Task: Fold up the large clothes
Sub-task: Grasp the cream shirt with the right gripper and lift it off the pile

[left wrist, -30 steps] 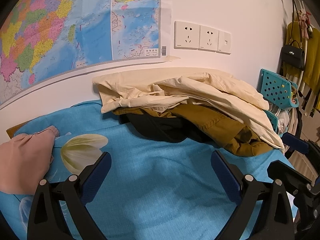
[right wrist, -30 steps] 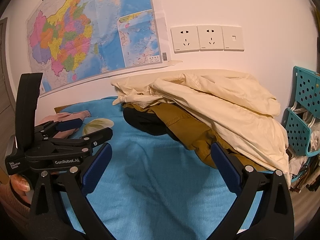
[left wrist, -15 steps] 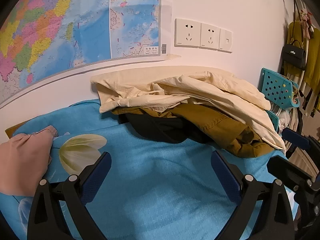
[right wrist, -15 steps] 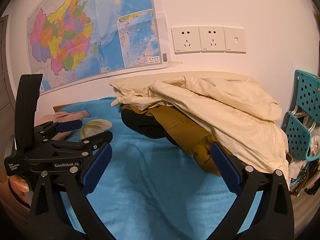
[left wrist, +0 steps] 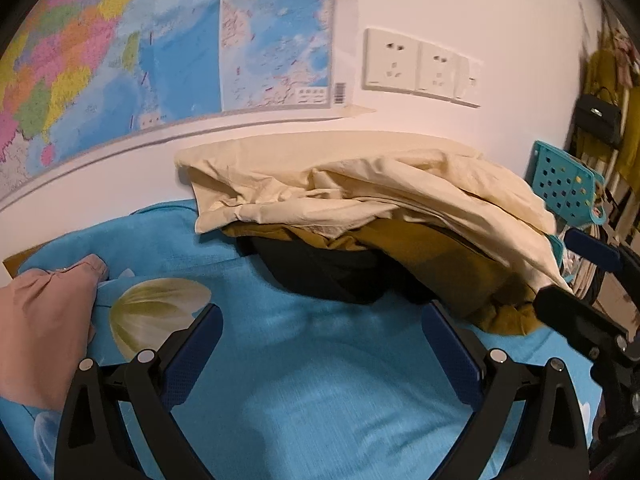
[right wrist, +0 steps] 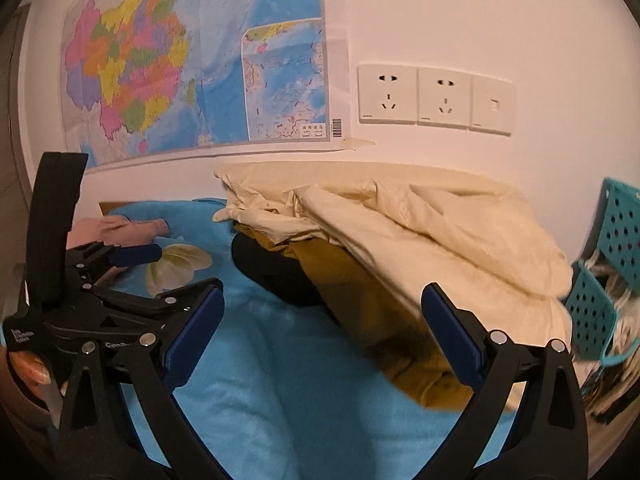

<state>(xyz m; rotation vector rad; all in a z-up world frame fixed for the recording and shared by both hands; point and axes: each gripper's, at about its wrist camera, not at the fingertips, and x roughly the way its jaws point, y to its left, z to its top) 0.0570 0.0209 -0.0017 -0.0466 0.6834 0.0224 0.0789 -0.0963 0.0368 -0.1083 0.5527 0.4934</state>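
Observation:
A heap of clothes lies against the wall on a blue bedsheet [left wrist: 320, 400]: a cream garment [left wrist: 360, 188] on top, an olive-brown one [left wrist: 448, 264] under it and a black one [left wrist: 320, 272] lowest. The same cream garment [right wrist: 420, 224], olive-brown garment [right wrist: 360, 304] and black garment [right wrist: 272, 268] show in the right wrist view. My left gripper [left wrist: 320, 356] hovers open above bare sheet in front of the heap, holding nothing. My right gripper [right wrist: 322, 340] is open too, close to the olive-brown cloth. The left gripper [right wrist: 132, 276] appears at the right view's left edge.
A folded pink garment [left wrist: 36, 320] lies at the sheet's left, beside a printed flower [left wrist: 160, 312]. A teal perforated basket [left wrist: 568, 196] with clutter stands right of the bed. A wall map [right wrist: 192, 72] and sockets [right wrist: 432, 100] are behind. A handbag [left wrist: 598, 116] hangs far right.
Both grippers have drifted slightly forward toward the clothes heap, which looms a little larger. Both have stayed open and the clothes have not moved.

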